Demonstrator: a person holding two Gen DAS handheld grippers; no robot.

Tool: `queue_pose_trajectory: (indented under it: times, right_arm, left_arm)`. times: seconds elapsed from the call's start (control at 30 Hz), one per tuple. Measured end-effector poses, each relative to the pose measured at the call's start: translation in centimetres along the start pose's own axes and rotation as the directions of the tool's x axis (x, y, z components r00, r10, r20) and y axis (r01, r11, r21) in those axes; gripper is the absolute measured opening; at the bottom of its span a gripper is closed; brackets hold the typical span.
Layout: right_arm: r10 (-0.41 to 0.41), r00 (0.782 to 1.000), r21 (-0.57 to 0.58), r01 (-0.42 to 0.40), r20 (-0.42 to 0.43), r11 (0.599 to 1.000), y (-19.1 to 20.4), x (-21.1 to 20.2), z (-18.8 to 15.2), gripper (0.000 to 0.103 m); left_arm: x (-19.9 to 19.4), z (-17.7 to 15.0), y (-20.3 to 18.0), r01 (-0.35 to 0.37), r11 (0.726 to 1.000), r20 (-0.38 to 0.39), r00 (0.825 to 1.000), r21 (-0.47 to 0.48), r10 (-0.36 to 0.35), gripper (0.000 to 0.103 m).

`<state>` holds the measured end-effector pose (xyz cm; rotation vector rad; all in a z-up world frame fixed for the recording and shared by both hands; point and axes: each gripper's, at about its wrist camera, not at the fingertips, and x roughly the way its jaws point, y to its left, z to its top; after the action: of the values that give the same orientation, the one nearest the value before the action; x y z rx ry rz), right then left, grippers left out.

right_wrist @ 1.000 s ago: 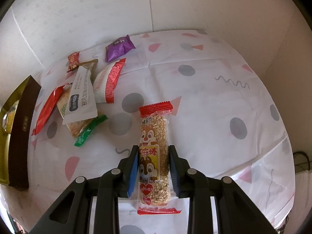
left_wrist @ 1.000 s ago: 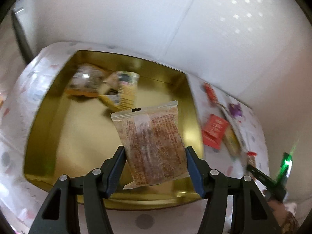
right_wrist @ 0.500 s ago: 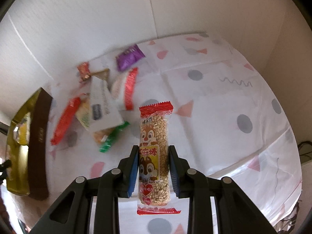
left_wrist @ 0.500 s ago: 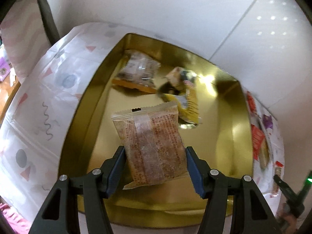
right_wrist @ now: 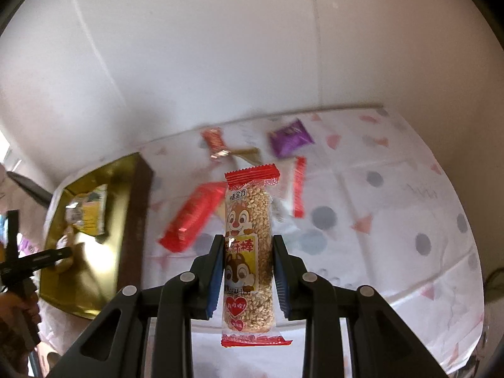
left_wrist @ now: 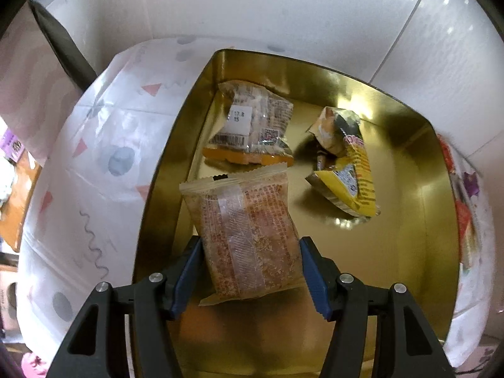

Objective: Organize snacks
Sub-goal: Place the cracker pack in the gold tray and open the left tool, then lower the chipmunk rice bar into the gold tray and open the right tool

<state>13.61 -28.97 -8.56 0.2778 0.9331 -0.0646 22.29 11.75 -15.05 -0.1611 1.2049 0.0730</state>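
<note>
left gripper (left_wrist: pixel 249 271) clamped on sesame cake pack (left_wrist: pixel 245 233) above gold tin (left_wrist: pixel 419 214); slanted grip, may slip early. right gripper (right_wrist: pixel 247 271) clamped on rice bar (right_wrist: pixel 249 252); can snag tin wall.

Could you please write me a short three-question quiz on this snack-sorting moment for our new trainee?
1. True or false: the left gripper is clamped on a clear packet of brown crumbly cake above the gold tin.
2. How many snacks already lie inside the tin?
3. What does the right gripper hold? A) a purple pouch B) a puffed-grain bar with a cartoon squirrel C) nothing

Key
1. True.
2. Two: a clear cookie pack with an orange tray and a yellow wrapper.
3. B; the purple pouch lies on the tablecloth.
</note>
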Motion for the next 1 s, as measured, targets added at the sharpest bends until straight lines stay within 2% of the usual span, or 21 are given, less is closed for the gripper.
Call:
queue_pose_trajectory:
  times: [0.37, 0.47, 0.6, 0.77, 0.83, 1.0]
  right_arm:
    - [0.117, 0.993, -0.121, -0.118, -0.014, 0.986, 6.3, 0.4, 1.6, 0.029]
    - [0.171, 0.985, -0.159, -0.175, -0.038, 0.972, 8.3, 0.8, 2.0, 0.029]
    - [0.223, 0.972, -0.228, -0.235, -0.079, 0.945, 11.7, 1.8, 2.6, 0.029]
    - [0.256, 0.956, -0.259, -0.285, -0.141, 0.923, 14.5, 3.8, 3.0, 0.029]
    - [0.257, 0.952, -0.257, -0.293, -0.167, 0.921, 15.3, 4.7, 3.1, 0.029]
    - [0.246, 0.945, -0.278, -0.301, -0.215, 0.912, 17.5, 7.1, 3.5, 0.029]
  left_arm:
    - [-1.6, -1.7, -0.3, -0.03, 1.0, 0.063, 0.998, -0.008, 0.031, 0.065]
    - [-1.1, -1.5, -0.4, -0.033, 0.999, 0.053, 0.998, -0.007, 0.034, 0.062]
    - [-1.4, -1.7, -0.2, -0.071, 0.997, 0.059, 0.996, -0.016, 0.072, 0.06]
    - [-3.2, -2.5, 0.2, 0.017, 0.997, 0.056, 0.998, -0.07, -0.013, 0.064]
    - [-3.9, -3.1, -0.1, 0.029, 0.997, 0.062, 0.998, -0.077, -0.025, 0.072]
    - [-5.3, -4.6, -1.1, 0.089, 0.992, 0.059, 0.995, -0.088, -0.084, 0.075]
